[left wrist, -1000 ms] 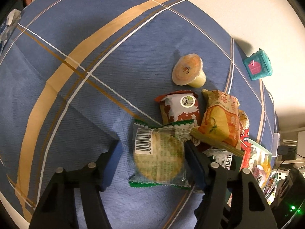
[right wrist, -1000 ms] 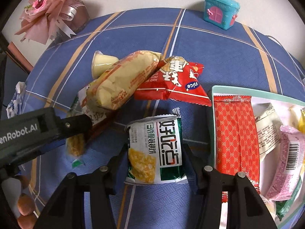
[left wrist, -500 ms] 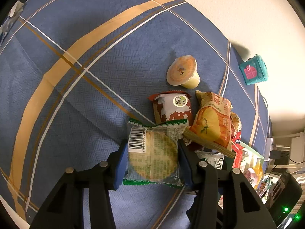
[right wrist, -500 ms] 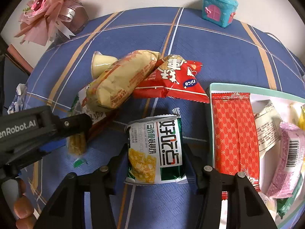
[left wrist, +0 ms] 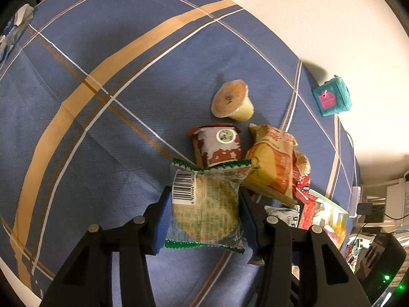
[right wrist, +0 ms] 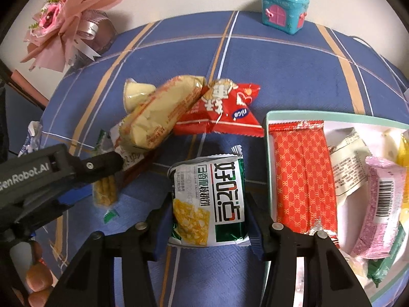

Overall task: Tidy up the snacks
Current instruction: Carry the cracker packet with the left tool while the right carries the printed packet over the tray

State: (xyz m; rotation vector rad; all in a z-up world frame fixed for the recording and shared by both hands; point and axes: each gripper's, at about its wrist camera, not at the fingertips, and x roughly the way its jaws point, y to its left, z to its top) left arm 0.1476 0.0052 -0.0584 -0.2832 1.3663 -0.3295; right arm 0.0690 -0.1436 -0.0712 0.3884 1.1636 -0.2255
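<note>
Left gripper (left wrist: 204,212) jaws clamped on the round cracker packet (left wrist: 204,209), right gripper (right wrist: 208,212) jaws clamped on the green corn-cake packet (right wrist: 208,202), both near the table (left wrist: 107,133); slick film may slip before reaching the tray (right wrist: 268,120) at right

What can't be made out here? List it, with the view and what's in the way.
- Tray, right wrist view: its right and lower parts run off the picture's edge.
- Brown-and-white packet, left wrist view: lower end hidden under the cracker packet.
- Yellow jelly cup, right wrist view: mostly behind the long yellow packet.
</note>
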